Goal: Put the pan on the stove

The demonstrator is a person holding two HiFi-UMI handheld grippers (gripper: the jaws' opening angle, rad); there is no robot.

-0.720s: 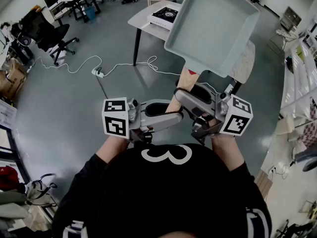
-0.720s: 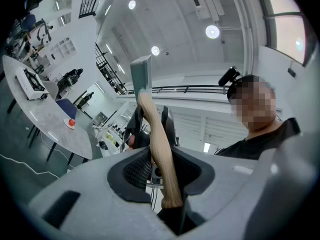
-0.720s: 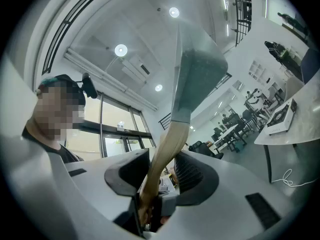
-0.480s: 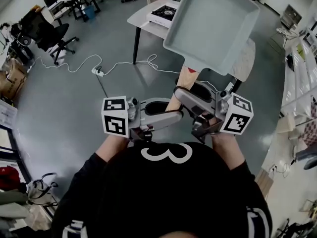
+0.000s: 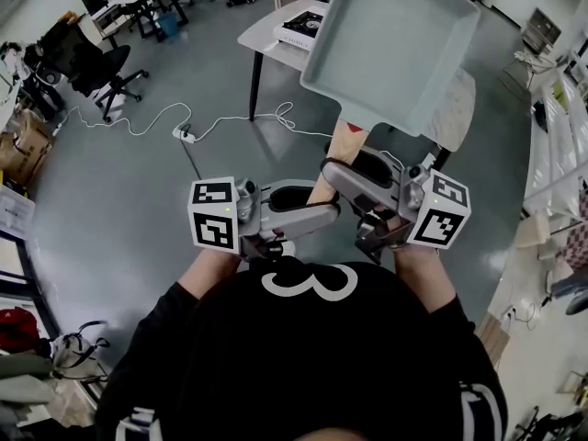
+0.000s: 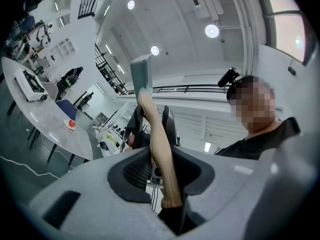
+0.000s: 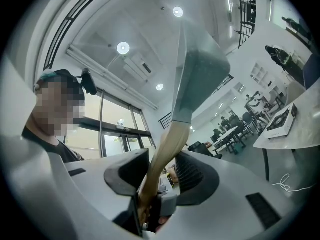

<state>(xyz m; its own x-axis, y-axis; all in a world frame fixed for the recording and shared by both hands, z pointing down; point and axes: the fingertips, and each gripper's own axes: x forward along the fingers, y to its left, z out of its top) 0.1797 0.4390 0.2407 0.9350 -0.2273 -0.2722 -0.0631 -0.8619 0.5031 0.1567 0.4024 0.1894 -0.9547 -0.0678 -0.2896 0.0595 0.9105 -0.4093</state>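
Pan (image 5: 395,44) edged a touch closer to the stove (image 5: 303,26) on the surface (image 5: 262,37), its wooden handle (image 5: 346,141) pinched by my left hand-held gripper (image 6: 152,121) and right hand-held gripper (image 7: 162,166).

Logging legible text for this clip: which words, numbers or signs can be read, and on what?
"3": large and white, on the black shirt.
Unreadable: the sleeve prints, cut off at the frame's edge.
Too small to read: any print on the stove on the table.
No words: the marker cubes, square patterns only.
No marking seen: the pan.
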